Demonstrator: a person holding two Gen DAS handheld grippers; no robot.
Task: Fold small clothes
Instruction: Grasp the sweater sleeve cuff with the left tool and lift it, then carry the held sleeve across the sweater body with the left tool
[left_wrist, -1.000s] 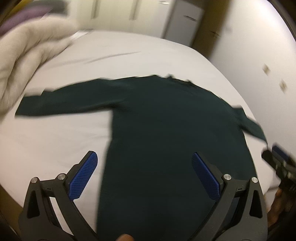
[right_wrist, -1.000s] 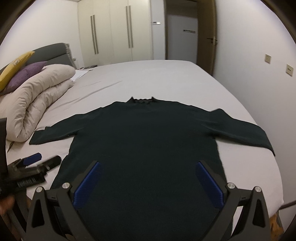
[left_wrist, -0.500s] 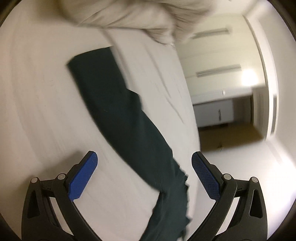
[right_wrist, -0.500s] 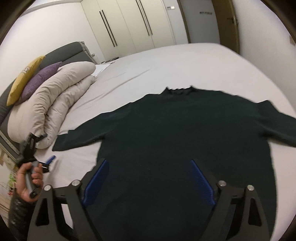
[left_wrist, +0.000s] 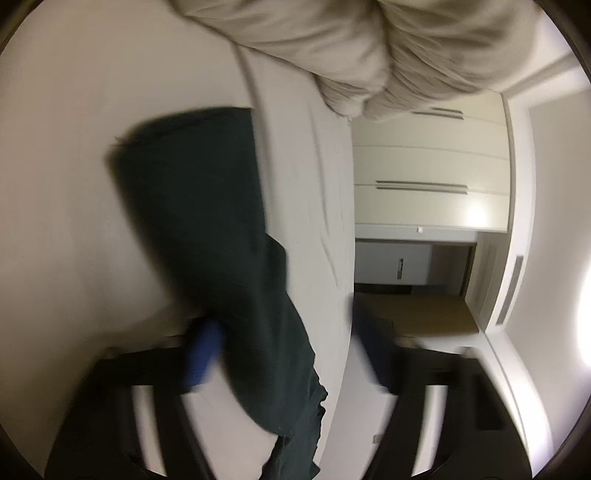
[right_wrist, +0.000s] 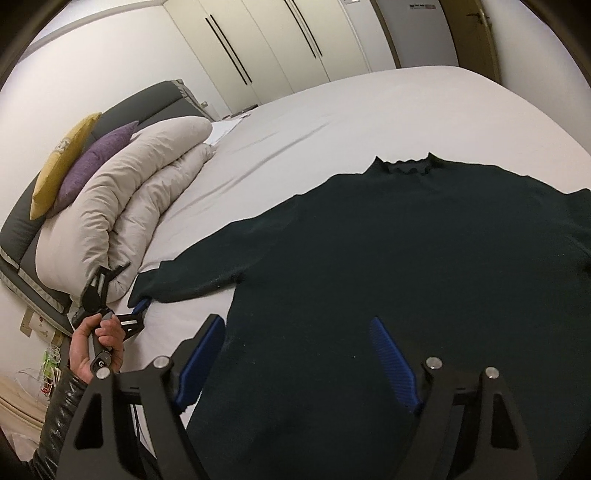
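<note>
A dark green sweater lies flat on the white bed, collar away from me, sleeves spread. Its left sleeve fills the blurred left wrist view and ends at a cuff. My left gripper is open, rolled sideways, with the sleeve between its blue pads; it also shows in the right wrist view at the cuff, held by a hand. My right gripper is open and empty, hovering over the sweater's lower left body.
A rolled beige duvet lies left of the sleeve, close to the cuff, with a purple pillow and a yellow pillow against the grey headboard. White wardrobes stand beyond the bed.
My left gripper has swung left, rolled sideways and closed in on the sleeve cuff, its jaws narrower. My right gripper has tilted left over the sweater, still open.
</note>
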